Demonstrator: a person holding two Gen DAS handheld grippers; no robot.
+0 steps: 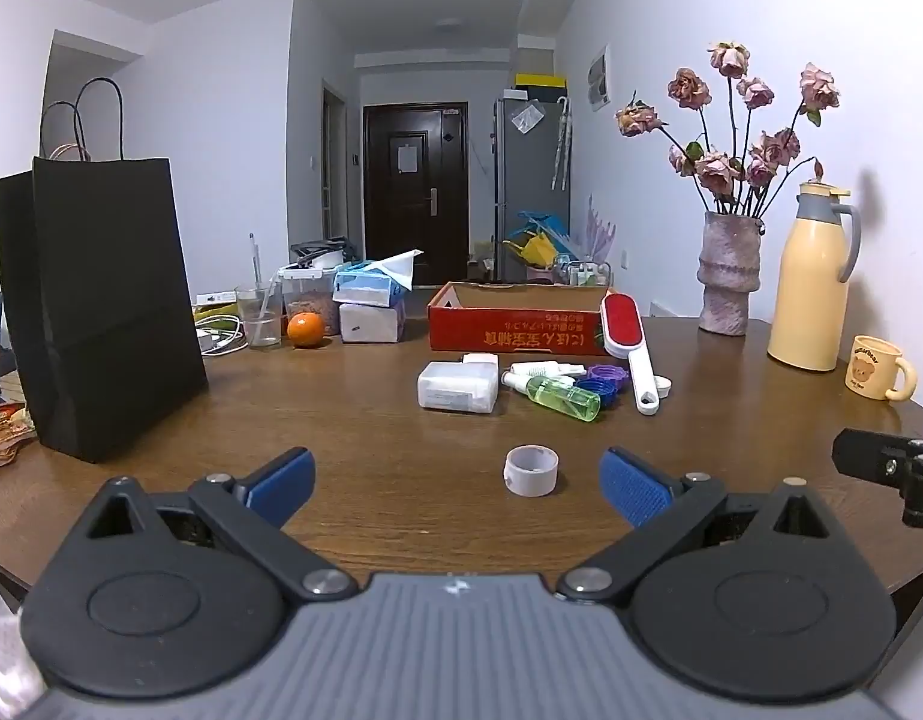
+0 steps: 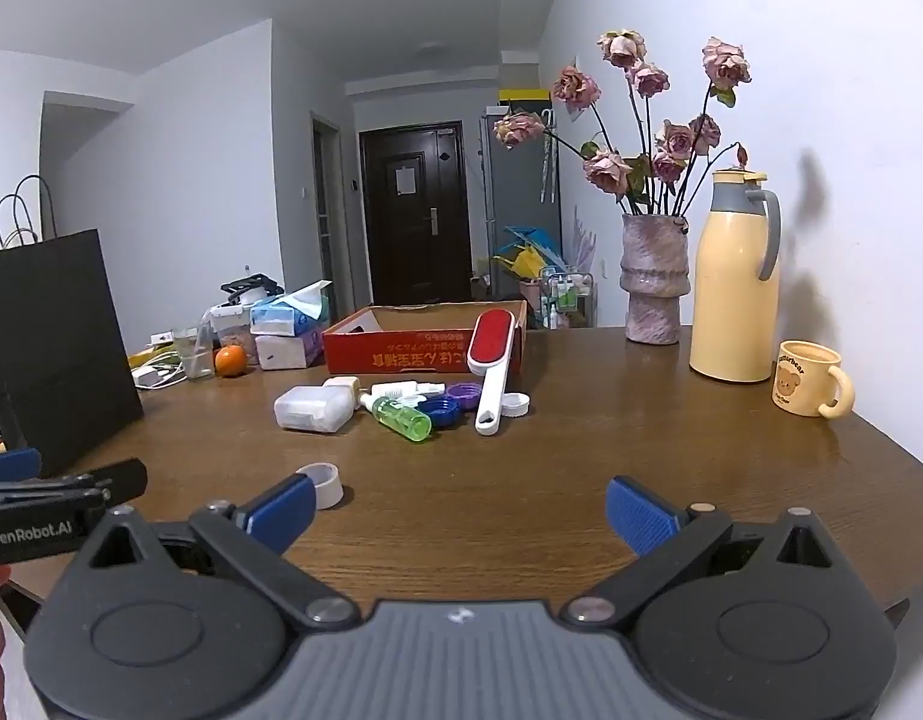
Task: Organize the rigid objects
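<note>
Both grippers' jaws wide apart (nothing held), tape roll (image 1: 531, 470) ahead.

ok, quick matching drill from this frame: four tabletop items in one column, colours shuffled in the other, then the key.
Items
1. lint brush
2. spray bottle
3. tape roll
4. cardboard box

Descriptions
A. translucent green, lying on its side
B. red, open top, printed lettering on its front
C. pale grey ring, alone near the left gripper
D. red pad, white handle, leaning on the box

Pairs: 1-D, 2-A, 3-C, 4-B
</note>
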